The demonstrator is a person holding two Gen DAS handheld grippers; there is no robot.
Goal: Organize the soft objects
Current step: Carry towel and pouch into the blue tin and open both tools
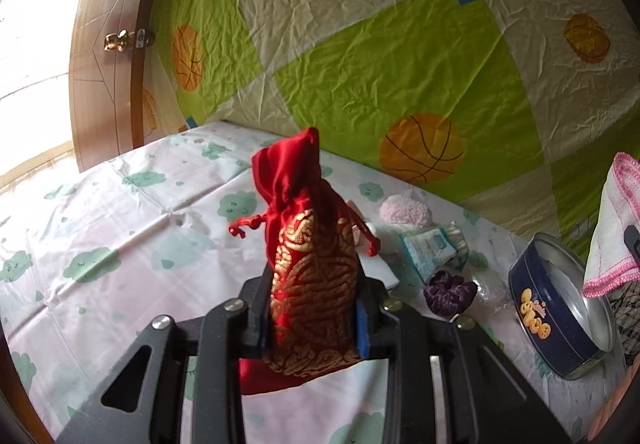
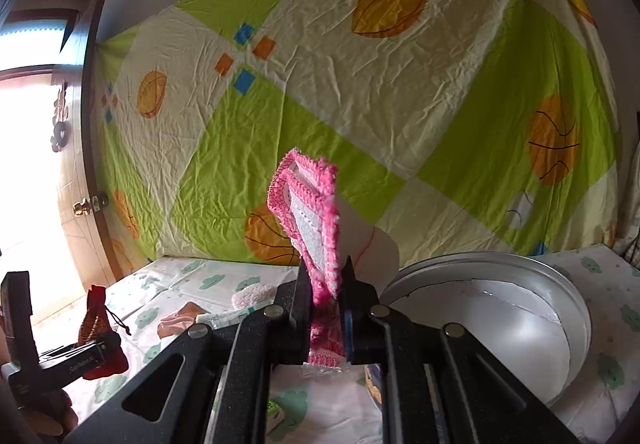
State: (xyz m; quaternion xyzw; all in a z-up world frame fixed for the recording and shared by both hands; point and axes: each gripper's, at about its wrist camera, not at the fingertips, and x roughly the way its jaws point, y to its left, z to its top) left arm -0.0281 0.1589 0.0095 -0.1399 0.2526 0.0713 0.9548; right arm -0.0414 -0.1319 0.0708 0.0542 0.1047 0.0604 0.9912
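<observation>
My left gripper is shut on a red satin drawstring pouch with gold patterning, holding it upright above the cloud-print table cover. The right wrist view shows the same pouch at the far left, off the table. My right gripper is shut on a folded white cloth with a pink crocheted edge, which sticks up between its fingers. That cloth hangs at the right edge of the left wrist view, above an open round blue tin. The tin lies just right of my right gripper.
A purple scrunchie, a white and teal packet and a pale pink fluffy item lie on the table between pouch and tin. A green and cream sheet with basketballs hangs behind. A wooden door stands at the left.
</observation>
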